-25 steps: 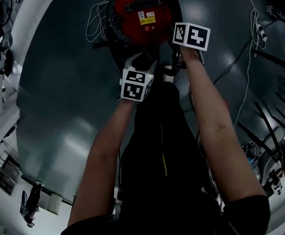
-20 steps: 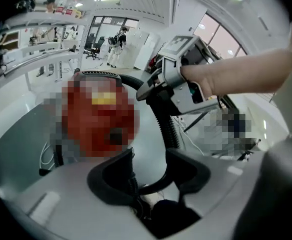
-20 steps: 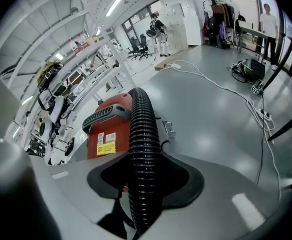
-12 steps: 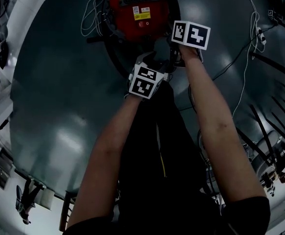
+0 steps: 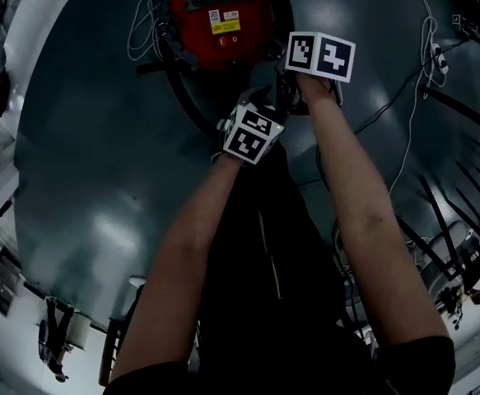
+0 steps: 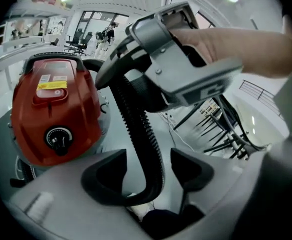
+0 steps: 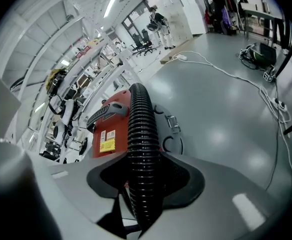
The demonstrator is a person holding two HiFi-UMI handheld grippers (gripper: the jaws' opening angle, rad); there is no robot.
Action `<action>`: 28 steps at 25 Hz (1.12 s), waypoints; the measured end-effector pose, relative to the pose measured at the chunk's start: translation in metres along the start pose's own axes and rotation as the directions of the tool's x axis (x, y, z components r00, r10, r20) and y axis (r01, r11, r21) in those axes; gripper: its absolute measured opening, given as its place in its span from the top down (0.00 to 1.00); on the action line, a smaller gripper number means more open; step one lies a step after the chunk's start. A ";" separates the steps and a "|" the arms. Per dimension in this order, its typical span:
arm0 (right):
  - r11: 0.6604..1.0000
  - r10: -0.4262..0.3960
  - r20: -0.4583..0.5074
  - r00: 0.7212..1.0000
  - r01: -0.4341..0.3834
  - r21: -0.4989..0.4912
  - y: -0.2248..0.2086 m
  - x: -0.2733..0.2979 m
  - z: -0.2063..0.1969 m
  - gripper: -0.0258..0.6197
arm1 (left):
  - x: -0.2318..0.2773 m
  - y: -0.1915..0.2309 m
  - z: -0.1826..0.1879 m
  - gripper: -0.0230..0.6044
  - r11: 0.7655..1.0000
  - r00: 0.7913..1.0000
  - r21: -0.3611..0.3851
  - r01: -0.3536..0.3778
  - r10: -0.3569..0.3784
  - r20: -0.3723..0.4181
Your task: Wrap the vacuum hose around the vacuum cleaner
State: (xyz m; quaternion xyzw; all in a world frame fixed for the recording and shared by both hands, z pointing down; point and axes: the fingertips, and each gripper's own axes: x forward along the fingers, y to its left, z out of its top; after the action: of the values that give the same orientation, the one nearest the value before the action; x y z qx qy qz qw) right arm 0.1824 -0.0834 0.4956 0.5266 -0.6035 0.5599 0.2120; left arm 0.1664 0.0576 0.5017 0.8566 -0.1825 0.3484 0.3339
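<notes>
The red vacuum cleaner (image 5: 219, 19) stands on the grey floor ahead of me, also seen as the red body (image 6: 50, 114) in the left gripper view. Its black ribbed hose (image 7: 141, 149) rises from it, and my right gripper (image 7: 143, 181) is shut on it. My left gripper (image 6: 151, 174) sits just below the right gripper (image 6: 181, 59), and its jaws have just been opening. The hose (image 6: 135, 129) runs between them with a gap on each side. In the head view the left gripper (image 5: 260, 101) sits close beside the right gripper (image 5: 282, 85).
A white cable (image 5: 145, 31) lies coiled left of the vacuum; another white cable (image 7: 236, 79) runs across the floor to a power strip (image 5: 437, 56). Black stand legs (image 5: 462, 196) spread at the right. My black trousers (image 5: 264, 245) fill the lower middle.
My left gripper has moved right and a little up in the head view, closer to the right gripper. The right gripper has stayed where it was on the hose.
</notes>
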 end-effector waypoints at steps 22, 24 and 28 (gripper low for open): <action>0.977 0.214 -0.002 0.977 -0.214 0.010 0.014 -0.007 0.004 0.69 | 0.037 -0.011 0.005 0.67 0.954 0.953 -0.051 0.297 -0.292 0.080; 0.960 0.281 0.001 0.960 -0.281 0.015 0.015 -0.009 0.004 0.68 | 0.031 -0.013 0.006 0.67 0.939 0.940 -0.071 0.337 -0.331 0.086; 0.946 0.321 -0.003 0.947 -0.321 -0.038 0.018 -0.013 0.005 0.67 | 0.022 -0.017 0.008 0.68 0.919 0.922 -0.077 0.387 -0.382 0.067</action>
State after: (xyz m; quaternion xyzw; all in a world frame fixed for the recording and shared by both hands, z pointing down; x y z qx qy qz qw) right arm 0.1727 -0.0865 0.4750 0.4182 -0.6920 0.5745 0.1272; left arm 0.1942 0.0623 0.5054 0.8688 -0.0346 0.2457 0.4286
